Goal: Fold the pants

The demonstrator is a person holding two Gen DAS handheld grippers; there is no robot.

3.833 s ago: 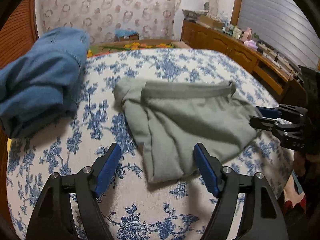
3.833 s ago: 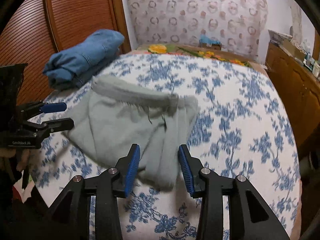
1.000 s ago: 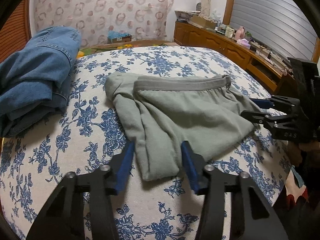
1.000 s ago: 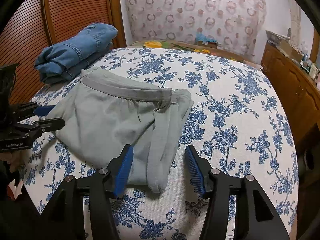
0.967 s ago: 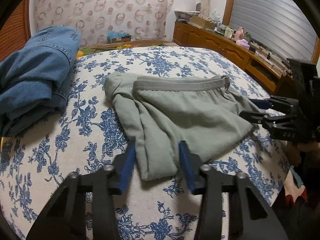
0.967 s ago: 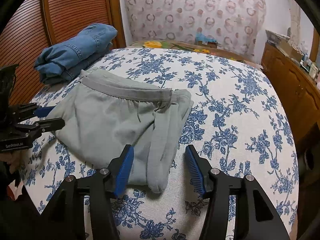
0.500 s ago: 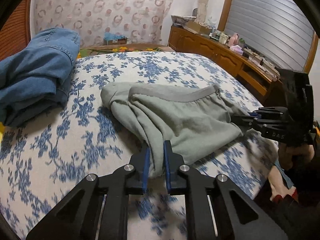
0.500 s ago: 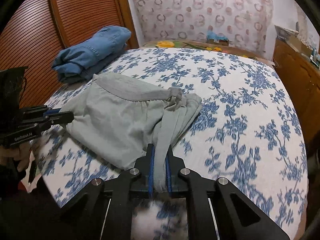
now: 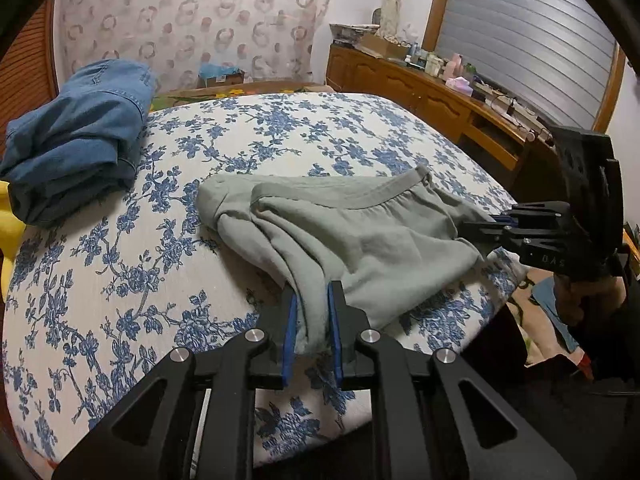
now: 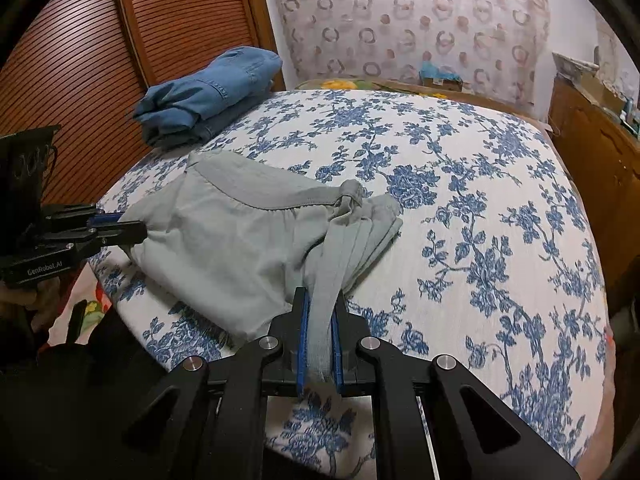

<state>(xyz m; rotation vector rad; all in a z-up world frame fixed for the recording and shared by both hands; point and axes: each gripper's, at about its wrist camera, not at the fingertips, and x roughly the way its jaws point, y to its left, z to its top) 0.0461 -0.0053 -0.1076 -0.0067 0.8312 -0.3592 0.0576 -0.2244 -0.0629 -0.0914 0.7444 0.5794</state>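
Grey-green pants (image 9: pixel 360 236) lie partly folded on the floral bedspread (image 9: pixel 120 264), waistband away from me. My left gripper (image 9: pixel 312 320) is shut on the near left corner of the pants and lifts it slightly. My right gripper (image 10: pixel 320 332) is shut on the near right corner, the folded leg ends (image 10: pixel 352 240). Each gripper shows in the other's view: the right one (image 9: pixel 480 224) at the pants' right edge, the left one (image 10: pixel 132 230) at the pants' left edge (image 10: pixel 224 240).
Folded blue jeans (image 9: pixel 76 136) sit at the bed's far left, also in the right wrist view (image 10: pixel 208 92). A wooden dresser (image 9: pixel 440 96) with clutter runs along the right wall. A slatted wooden door (image 10: pixel 80 60) stands left of the bed.
Both grippers went from open around the near pants corners to shut on them. The held edges have risen and been drawn toward me.
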